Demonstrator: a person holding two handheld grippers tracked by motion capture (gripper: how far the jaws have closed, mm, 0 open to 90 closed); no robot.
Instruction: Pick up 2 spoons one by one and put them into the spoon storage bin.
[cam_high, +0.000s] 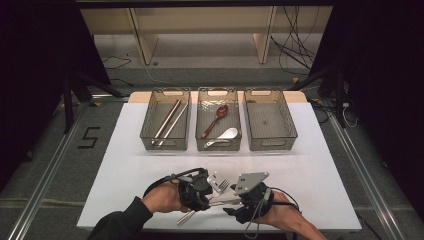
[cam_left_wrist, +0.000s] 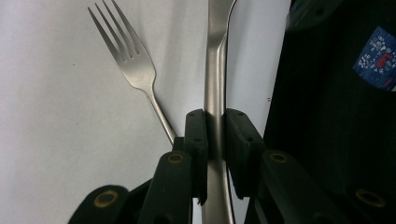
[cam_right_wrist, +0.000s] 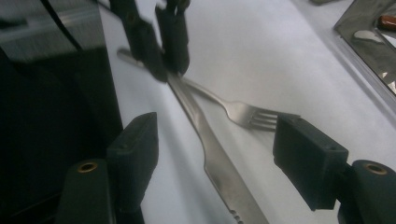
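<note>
Our left hand-held gripper clamps the knife by its handle; the fork lies on the table at its 10 o'clock. Our right hand-held gripper stands wide astride the knife's blade.

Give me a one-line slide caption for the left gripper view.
Left gripper clamps a table knife by its handle above the white table, a fork lying alongside.

White table w/ fork (three bins)
</note>
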